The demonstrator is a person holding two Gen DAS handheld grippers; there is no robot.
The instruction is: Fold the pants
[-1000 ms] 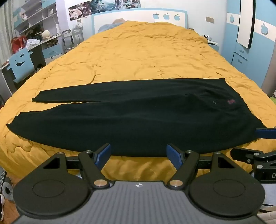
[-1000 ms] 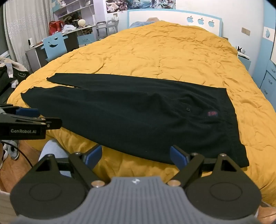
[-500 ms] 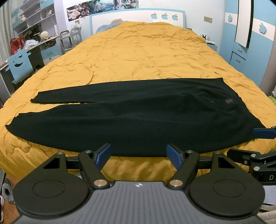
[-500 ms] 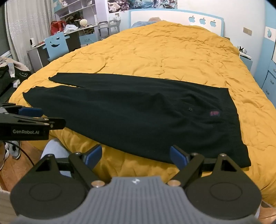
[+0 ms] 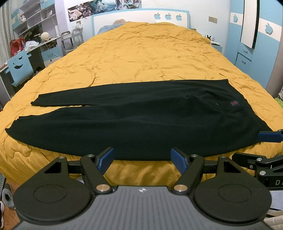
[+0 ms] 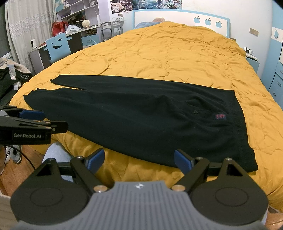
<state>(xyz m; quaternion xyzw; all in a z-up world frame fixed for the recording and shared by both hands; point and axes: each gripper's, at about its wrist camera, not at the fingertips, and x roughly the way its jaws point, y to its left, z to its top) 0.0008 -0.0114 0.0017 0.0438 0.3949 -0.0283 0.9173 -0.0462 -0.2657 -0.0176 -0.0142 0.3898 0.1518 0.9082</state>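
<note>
Black pants point(image 5: 141, 116) lie flat across the near part of a yellow bed, legs to the left, waistband with a small red logo point(image 5: 234, 103) to the right; they also show in the right wrist view point(image 6: 141, 116). My left gripper point(image 5: 142, 158) is open and empty, just in front of the pants' near edge. My right gripper point(image 6: 138, 159) is open and empty, near the edge by the waist. The right gripper also shows at the right of the left wrist view point(image 5: 265, 146). The left gripper shows at the left of the right wrist view point(image 6: 42, 120).
The yellow quilt point(image 5: 150, 53) covers the whole bed up to a white and blue headboard point(image 5: 141, 16). A desk with a blue chair point(image 6: 58, 46) stands at the left. Blue cabinets point(image 5: 247, 44) stand at the right. Shoes point(image 6: 12, 152) lie on the wood floor.
Both grippers have drifted slightly toward the bed; the pants look a little nearer. The pants have not moved and both grippers stay open.
</note>
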